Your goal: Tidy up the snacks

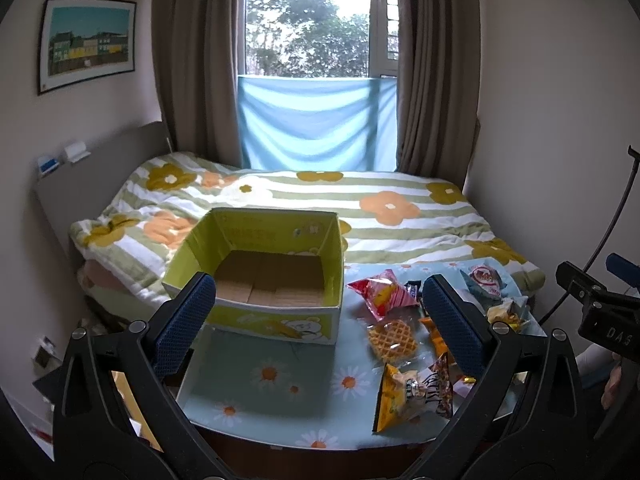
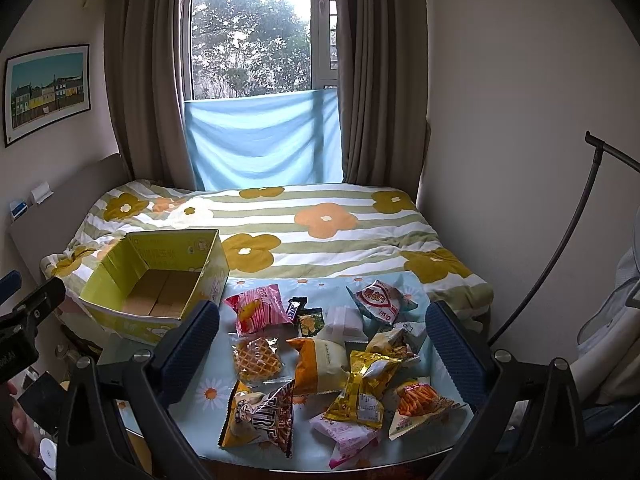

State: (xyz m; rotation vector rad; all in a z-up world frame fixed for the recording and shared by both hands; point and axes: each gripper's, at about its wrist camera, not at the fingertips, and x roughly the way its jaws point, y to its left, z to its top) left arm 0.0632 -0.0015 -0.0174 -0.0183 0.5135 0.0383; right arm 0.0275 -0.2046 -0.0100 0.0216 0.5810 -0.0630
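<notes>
An empty yellow-green cardboard box (image 1: 256,276) stands on the left of a small table with a daisy cloth (image 1: 280,380); it also shows in the right wrist view (image 2: 156,284). Several snack packets lie to its right: a pink-striped bag (image 2: 258,308), a wrapped waffle (image 2: 256,358), a yellow and brown bag (image 2: 260,416), a gold packet (image 2: 366,386). The waffle (image 1: 392,340) and pink bag (image 1: 384,292) show in the left wrist view too. My left gripper (image 1: 320,328) is open and empty above the table. My right gripper (image 2: 324,356) is open and empty above the snacks.
A bed with a flowered striped quilt (image 1: 320,200) lies behind the table, under a curtained window (image 1: 312,20). A headboard shelf (image 1: 64,160) is at the left. A curved black pole (image 2: 560,240) stands at the right.
</notes>
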